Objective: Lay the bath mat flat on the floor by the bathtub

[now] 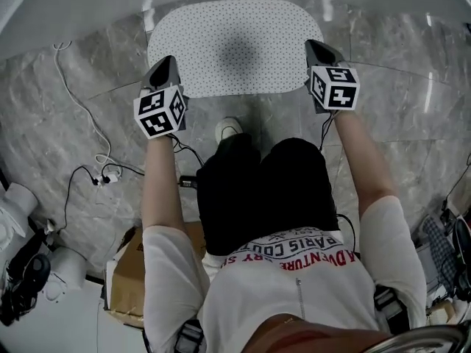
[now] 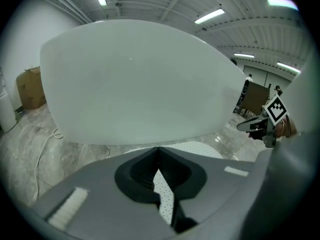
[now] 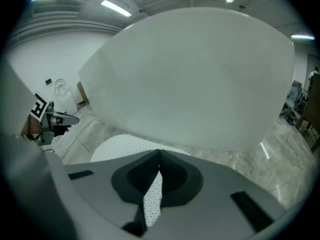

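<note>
The dotted bath mat (image 1: 235, 46) is seen spread flat on the marble floor (image 1: 412, 87) just beside the bathtub (image 2: 135, 79). The left hand-held gripper (image 1: 168, 63) and right hand-held gripper (image 1: 318, 48) are held above its near corners, each with jaws pressed together on nothing. The mat's near edge could be rucked by the shoe (image 1: 229, 129) close behind it, and a leftward step snagged by the loose cable (image 1: 79, 112); bare floor is left at right.

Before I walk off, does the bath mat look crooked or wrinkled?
Nothing stands out: the bath mat lies flat beside the bathtub, no folds or lifted corners. Its dark middle patch looks like shadow.
</note>
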The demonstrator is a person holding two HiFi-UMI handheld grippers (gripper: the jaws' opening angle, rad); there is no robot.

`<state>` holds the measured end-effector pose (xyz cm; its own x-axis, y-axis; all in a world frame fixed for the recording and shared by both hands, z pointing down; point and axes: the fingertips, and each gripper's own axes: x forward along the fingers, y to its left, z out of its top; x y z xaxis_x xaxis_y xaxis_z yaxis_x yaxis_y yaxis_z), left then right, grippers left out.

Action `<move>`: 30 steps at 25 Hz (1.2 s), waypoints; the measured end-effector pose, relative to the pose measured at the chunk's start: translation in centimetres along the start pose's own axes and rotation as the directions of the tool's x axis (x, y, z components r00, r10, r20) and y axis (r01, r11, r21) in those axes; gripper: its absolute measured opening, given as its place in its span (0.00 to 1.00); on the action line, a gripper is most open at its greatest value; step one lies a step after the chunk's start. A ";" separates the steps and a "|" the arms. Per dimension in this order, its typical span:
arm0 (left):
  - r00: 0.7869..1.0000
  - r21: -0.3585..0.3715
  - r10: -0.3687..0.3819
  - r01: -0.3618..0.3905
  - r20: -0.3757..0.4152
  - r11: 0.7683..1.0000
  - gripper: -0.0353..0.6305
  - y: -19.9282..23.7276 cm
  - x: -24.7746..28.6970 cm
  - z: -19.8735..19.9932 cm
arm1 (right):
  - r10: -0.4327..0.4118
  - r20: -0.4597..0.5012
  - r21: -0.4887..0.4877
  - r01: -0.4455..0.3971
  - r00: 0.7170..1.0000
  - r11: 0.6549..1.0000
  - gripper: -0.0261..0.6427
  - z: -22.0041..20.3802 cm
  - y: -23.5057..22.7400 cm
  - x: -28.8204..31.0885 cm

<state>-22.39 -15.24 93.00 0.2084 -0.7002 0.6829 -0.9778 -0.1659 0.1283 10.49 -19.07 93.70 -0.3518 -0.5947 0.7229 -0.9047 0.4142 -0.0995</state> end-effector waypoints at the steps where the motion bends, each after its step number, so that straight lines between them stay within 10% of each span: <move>1: 1.000 0.008 -0.016 0.016 0.001 1.000 0.07 -0.8 -1.5 1.3 | 0.002 0.011 -0.010 -0.002 1.000 1.000 0.05 1.3 0.9 -1.7; 15: 0.977 0.058 -0.117 0.108 0.177 0.992 0.07 -10.3 -28.2 27.3 | 0.101 0.197 -0.080 -0.087 0.975 0.993 0.05 25.1 11.5 -29.1; 30: 0.864 0.271 -0.236 0.121 0.445 0.955 0.07 -16.6 -52.0 50.1 | 0.139 0.485 -0.215 -0.037 0.863 0.976 0.05 47.5 16.3 -52.1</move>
<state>-15.81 -10.87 19.28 0.4213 -0.8748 0.2394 -0.9020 -0.4315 0.0107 2.68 -14.05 21.97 -0.5463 -0.7900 0.2782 -0.8184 0.5742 0.0236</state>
